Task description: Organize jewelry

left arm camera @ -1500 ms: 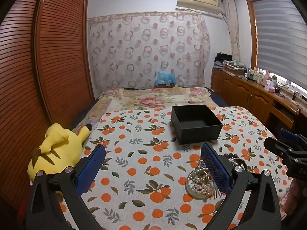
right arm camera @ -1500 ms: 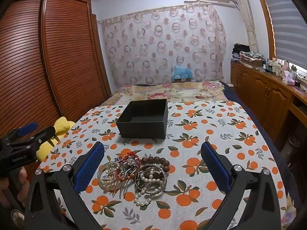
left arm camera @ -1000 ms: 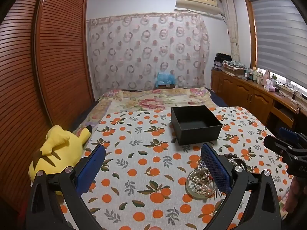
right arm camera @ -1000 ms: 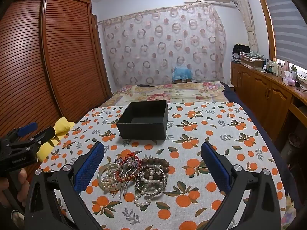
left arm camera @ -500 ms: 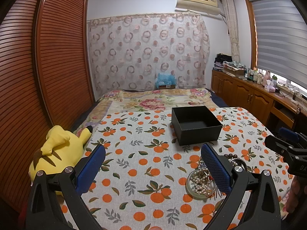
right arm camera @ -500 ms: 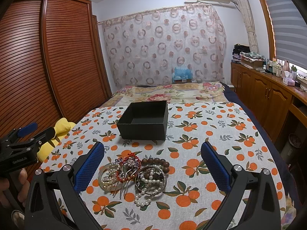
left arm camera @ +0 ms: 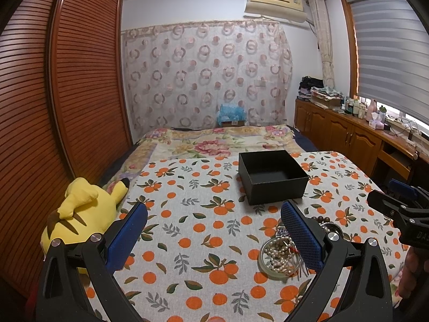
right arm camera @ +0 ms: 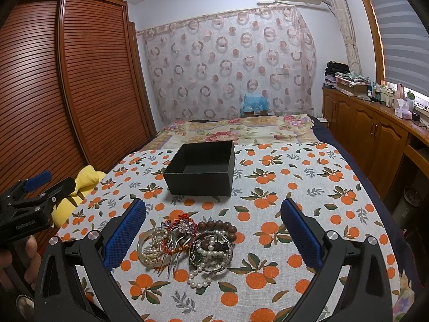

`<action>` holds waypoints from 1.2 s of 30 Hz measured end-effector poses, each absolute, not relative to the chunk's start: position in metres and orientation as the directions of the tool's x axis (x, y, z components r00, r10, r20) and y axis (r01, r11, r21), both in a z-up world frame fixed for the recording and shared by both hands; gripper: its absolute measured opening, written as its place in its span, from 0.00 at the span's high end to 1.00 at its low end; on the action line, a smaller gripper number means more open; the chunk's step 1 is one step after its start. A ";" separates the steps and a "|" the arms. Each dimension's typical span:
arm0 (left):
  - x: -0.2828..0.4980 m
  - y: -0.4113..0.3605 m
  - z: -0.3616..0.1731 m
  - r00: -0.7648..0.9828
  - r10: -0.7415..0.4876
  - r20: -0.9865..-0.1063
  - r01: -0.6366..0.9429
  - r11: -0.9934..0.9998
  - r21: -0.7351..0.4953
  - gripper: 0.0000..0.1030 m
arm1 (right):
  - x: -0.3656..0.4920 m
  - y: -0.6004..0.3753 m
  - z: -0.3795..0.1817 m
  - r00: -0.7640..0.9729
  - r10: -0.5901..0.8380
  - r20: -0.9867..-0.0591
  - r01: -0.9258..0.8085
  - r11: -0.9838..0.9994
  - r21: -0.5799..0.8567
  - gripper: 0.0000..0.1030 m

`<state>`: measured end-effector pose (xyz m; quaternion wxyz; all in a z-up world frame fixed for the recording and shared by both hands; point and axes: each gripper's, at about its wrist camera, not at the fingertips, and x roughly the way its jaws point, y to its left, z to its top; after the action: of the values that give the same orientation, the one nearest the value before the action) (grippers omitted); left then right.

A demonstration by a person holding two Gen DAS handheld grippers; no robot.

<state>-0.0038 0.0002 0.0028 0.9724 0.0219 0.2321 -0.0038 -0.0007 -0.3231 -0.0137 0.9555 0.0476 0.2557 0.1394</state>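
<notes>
A white cloth (right arm camera: 295, 187) printed with oranges and green leaves covers the near end of the bed. On it stands an open square box (right arm camera: 199, 170), black, matte, with straight walls and nothing visible inside. In the right wrist view a heap of jewelry (right arm camera: 185, 244) lies on the cloth at 6 o'clock from the box, apart from it: a string of round white pearls (right arm camera: 206, 257), a bracelet of dark brown wooden beads (right arm camera: 219, 226), a twisted red cord bracelet (right arm camera: 177, 228), a pale smooth bangle (right arm camera: 144, 247) and a metal hair comb (right arm camera: 169, 261) with thin prongs, all tangled and touching.

The right gripper (right arm camera: 213, 230) hangs above the cloth with its jaws spread wide, holding nothing; its fingers (right arm camera: 124, 234) are black plastic faced with dimpled blue rubber. The heap sits between the two fingers, nearer the left one, and none of it touches them.

The left gripper (left arm camera: 214, 237) is likewise spread wide and holds nothing. In the left wrist view the heap (left arm camera: 281, 252) lies at 4 o'clock, partly hidden behind the right-hand finger, and the box (left arm camera: 272, 175) stands at 1 o'clock beyond the fingertips.

A yellow plush toy (left arm camera: 77, 212), soft and rounded, lies at 9 o'clock off the cloth's edge, beside a slatted brown wooden wardrobe (left arm camera: 53, 102).
</notes>
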 end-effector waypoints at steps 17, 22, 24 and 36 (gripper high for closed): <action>-0.005 0.000 0.003 0.894 0.004 -0.447 0.017 0.999 0.043 0.06 | -0.001 -0.324 -0.013 0.831 0.291 -0.474 -0.242 0.956 0.164 0.02; -0.005 0.000 0.003 0.895 0.004 -0.447 0.017 0.999 0.044 0.06 | -0.001 -0.324 -0.013 0.831 0.291 -0.474 -0.242 0.957 0.163 0.02; -0.005 0.000 0.003 0.895 0.005 -0.447 0.017 0.999 0.044 0.06 | -0.001 -0.324 -0.013 0.832 0.290 -0.474 -0.241 0.957 0.163 0.02; -0.005 -0.001 0.002 0.896 0.005 -0.445 0.017 0.999 0.046 0.06 | -0.005 -0.323 -0.012 0.837 0.289 -0.464 -0.242 0.957 0.160 0.02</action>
<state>-0.0051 -0.0007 0.0024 0.9732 0.0241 0.2285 -0.0029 -0.0048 -0.3227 -0.0122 0.9573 0.0474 0.2491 0.1388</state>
